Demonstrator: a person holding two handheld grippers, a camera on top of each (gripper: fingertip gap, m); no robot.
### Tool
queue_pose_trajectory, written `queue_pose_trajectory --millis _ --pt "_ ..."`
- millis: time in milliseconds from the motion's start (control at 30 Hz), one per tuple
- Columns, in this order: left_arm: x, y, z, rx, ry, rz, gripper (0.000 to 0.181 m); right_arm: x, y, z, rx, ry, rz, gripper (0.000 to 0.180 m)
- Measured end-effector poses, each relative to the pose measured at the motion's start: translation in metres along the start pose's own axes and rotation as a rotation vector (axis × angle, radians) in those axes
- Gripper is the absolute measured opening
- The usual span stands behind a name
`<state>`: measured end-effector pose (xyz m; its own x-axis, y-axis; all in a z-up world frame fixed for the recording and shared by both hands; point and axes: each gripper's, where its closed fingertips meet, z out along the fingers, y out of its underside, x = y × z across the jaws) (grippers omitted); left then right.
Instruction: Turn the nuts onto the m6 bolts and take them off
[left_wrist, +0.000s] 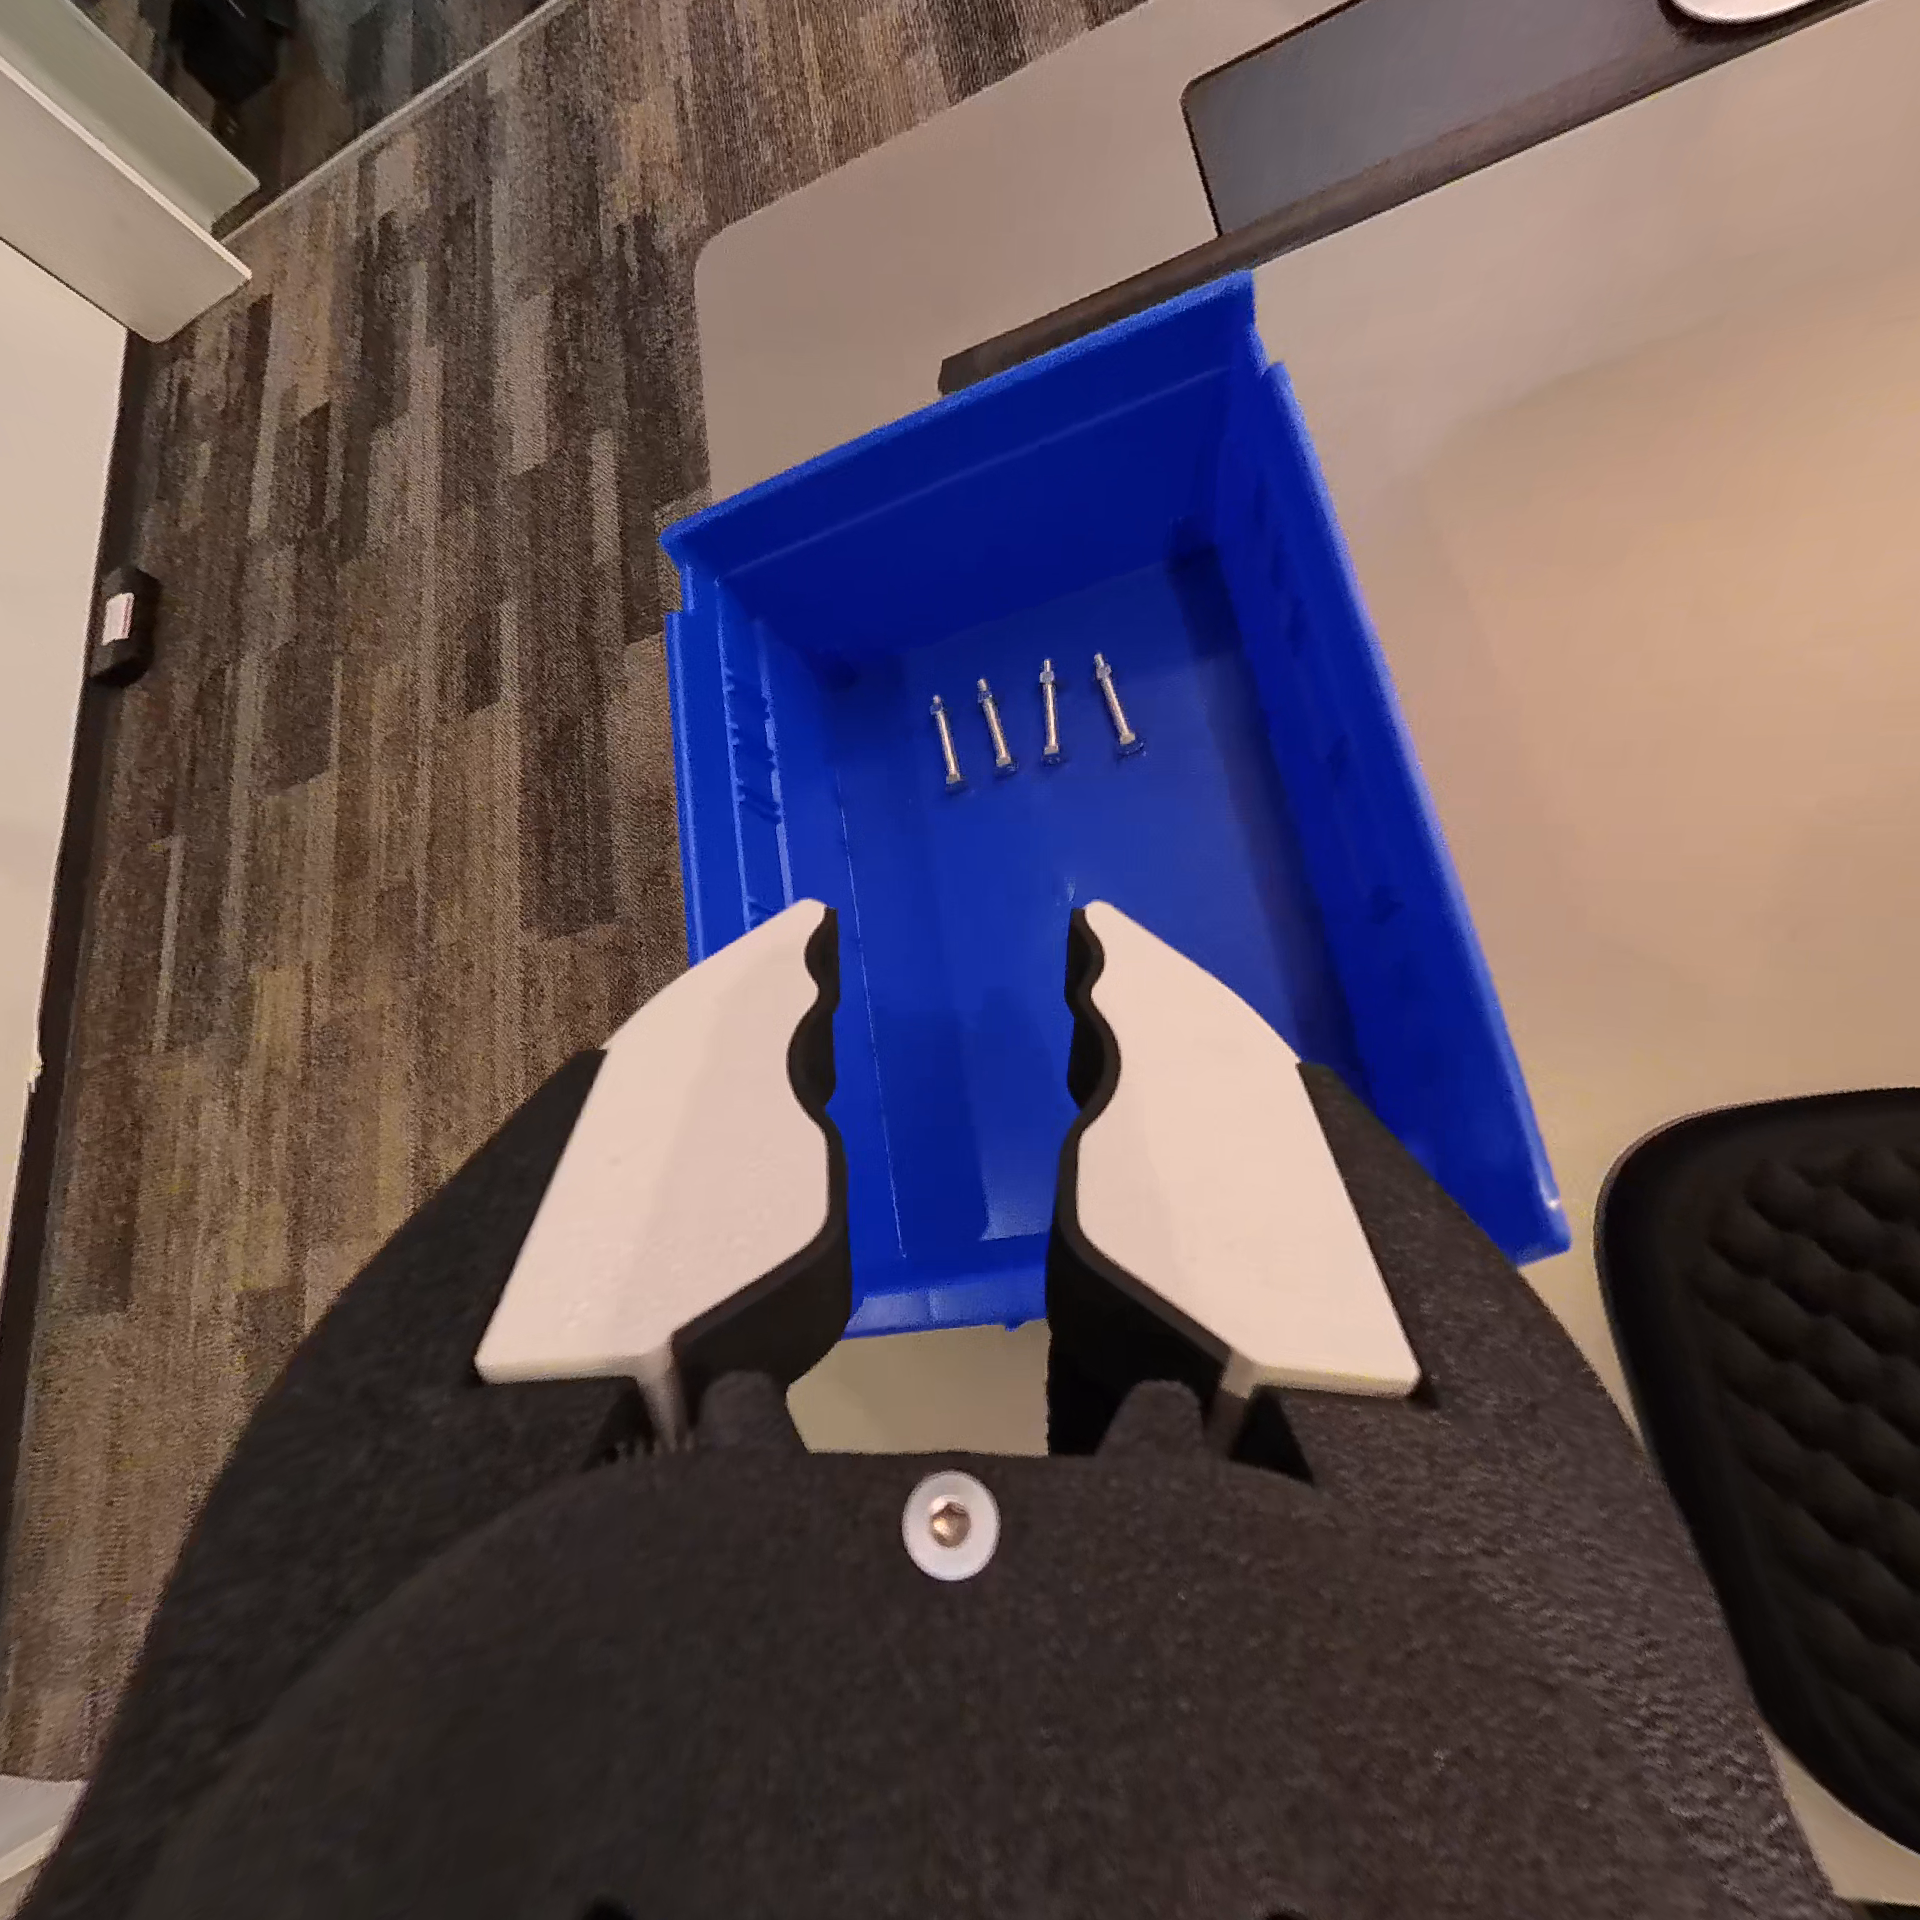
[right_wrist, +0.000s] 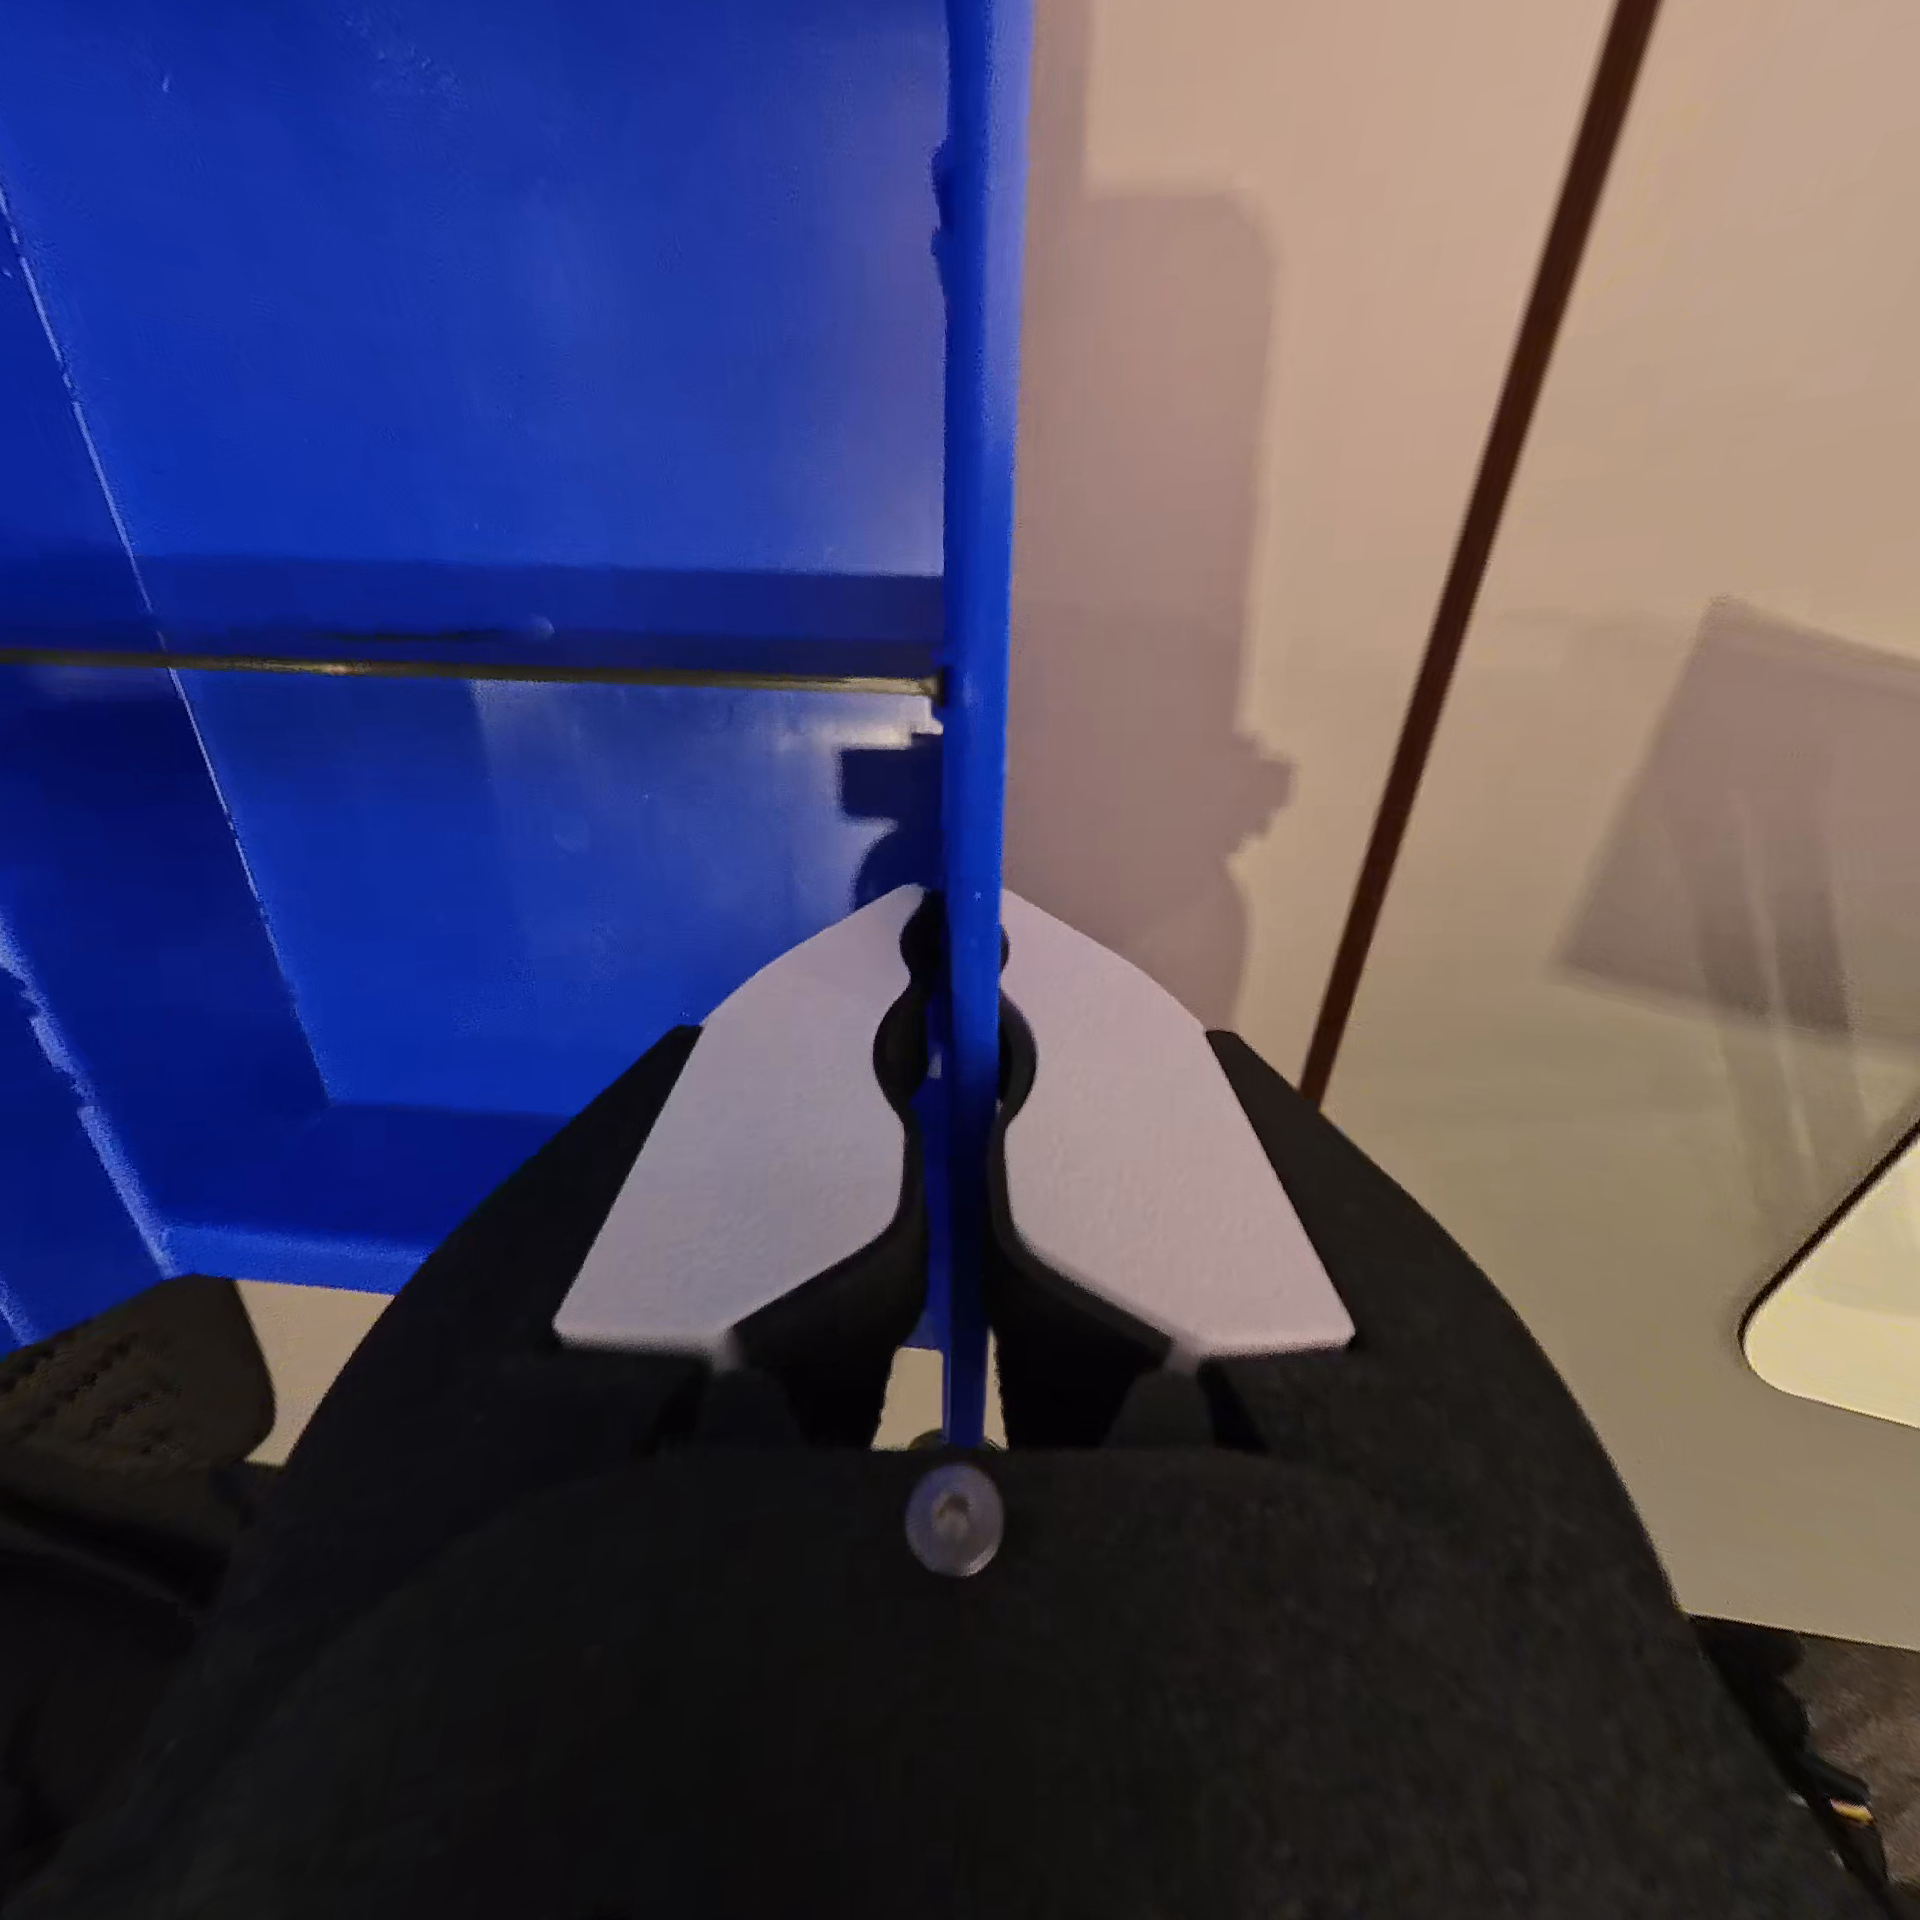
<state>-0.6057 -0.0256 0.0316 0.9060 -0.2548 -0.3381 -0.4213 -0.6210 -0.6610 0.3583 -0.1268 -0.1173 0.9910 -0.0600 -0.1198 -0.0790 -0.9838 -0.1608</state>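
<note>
A blue plastic bin (left_wrist: 1351, 790) sits on a beige table. Several silver bolts (left_wrist: 1039, 722) lie side by side on its floor near the far wall, each with a nut on the end of its shaft. My left gripper (left_wrist: 951, 914) is open and empty, held above the near part of the bin. My right gripper (right_wrist: 961, 904) is shut on the bin's thin side wall (right_wrist: 977, 520), one finger inside and one outside. The bolts do not show in the right wrist view.
A black mesh chair (left_wrist: 1787, 1403) stands at the right of the bin, also low left in the right wrist view (right_wrist: 114, 1392). A dark board (left_wrist: 1403, 114) lies at the table's far side. Patterned carpet (left_wrist: 364, 623) lies to the left. A dark seam (right_wrist: 1475, 520) crosses the table. The left gripper's tips are roughly 100 centimeters from the right gripper's.
</note>
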Motion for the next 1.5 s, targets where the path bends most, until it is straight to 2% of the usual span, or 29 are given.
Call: queue_pose_trajectory --millis 367,533,567,633,833,867,1000,1133,1300,1367,1500 --pt "0.01 -0.012 0.004 0.001 0.002 -0.014 0.042 0.009 0.016 -0.004 0.012 0.003 0.038 0.005" --pt "0.008 -0.01 -0.004 0.022 0.003 -0.017 0.042 0.007 0.02 -0.004 0.044 0.027 -0.011 0.005" --pt "0.006 -0.009 -0.006 0.025 0.004 -0.022 0.042 0.008 0.021 -0.005 0.054 0.05 -0.023 0.008" --pt "0.001 -0.007 -0.014 0.029 0.003 -0.031 0.042 0.01 0.018 -0.01 0.089 0.116 -0.073 0.032" --pt "-0.01 0.0 -0.043 0.047 0.025 -0.082 0.045 -0.005 0.001 -0.053 0.283 0.16 -0.141 0.043" --pt "-0.009 0.005 -0.045 0.032 0.043 -0.103 0.039 -0.004 -0.003 -0.064 0.319 0.2 -0.149 0.046" --pt "0.006 0.029 -0.027 -0.043 0.109 -0.154 0.037 -0.015 -0.023 -0.11 0.464 0.325 -0.193 0.054" --pt "0.017 0.047 0.016 -0.156 0.131 -0.198 0.037 -0.1 -0.055 -0.155 0.667 0.141 -0.264 0.051" --pt "0.023 0.05 0.078 -0.332 0.148 -0.216 0.027 -0.262 -0.079 -0.204 0.842 -0.258 -0.425 0.043" --pt "0.021 0.049 0.102 -0.4 0.148 -0.233 0.023 -0.323 -0.082 -0.216 0.88 -0.415 -0.509 0.041" --pt "0.014 0.036 0.143 -0.413 0.161 -0.282 0.019 -0.424 -0.08 -0.222 0.905 -0.731 -0.604 0.038"
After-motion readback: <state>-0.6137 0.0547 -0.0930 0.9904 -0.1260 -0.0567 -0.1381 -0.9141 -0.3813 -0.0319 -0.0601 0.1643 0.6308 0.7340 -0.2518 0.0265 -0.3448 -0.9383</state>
